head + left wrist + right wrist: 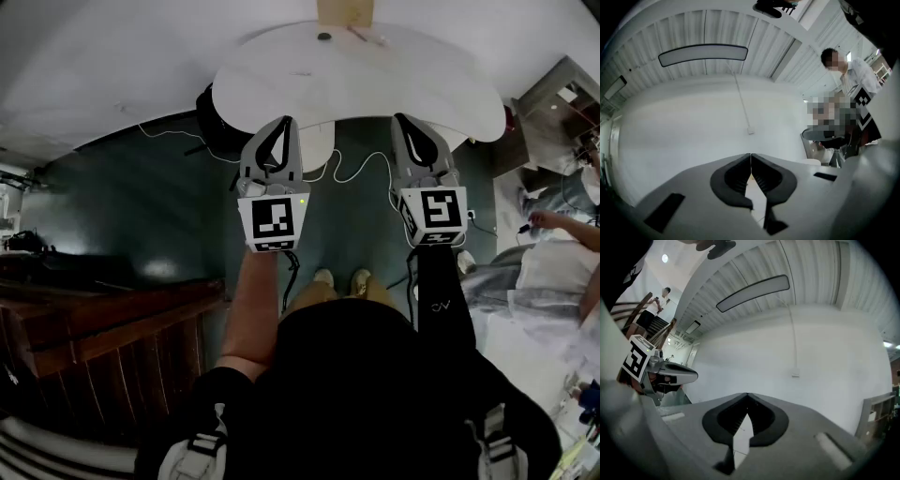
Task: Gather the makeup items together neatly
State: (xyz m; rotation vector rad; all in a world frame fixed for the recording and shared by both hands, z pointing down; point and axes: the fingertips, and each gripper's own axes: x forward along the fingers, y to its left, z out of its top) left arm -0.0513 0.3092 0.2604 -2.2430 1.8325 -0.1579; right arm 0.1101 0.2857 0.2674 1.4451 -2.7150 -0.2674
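White, rounded table (281,75) seen from above by a standing person, with the gathering not yet begun. Two small things lie at the table's far edge, near each other but apart: a dark round piece (323,37) and a thin pale stick (361,36) (both too small to name, though they are likely the makeup items). A wooden block (345,11) stands just beyond them at the table's far rim. The left gripper (285,122) and the right gripper (401,120) are held level, side by side, with their tips about at the table's near edge and well short of the items. Each gripper's own view shows its jaws pressed together with nothing between them, facing a bare white wall beyond the table. Dark green floor (141,206) spreads on the near side of the table. To do the reach well, the person would likely step up to the table, tip both grippers down toward its far edge, and part the jaws before arriving, so the small pieces are not knocked away. The stick probably wants a grip across its middle. The round piece may roll, so a slow close seems wise.
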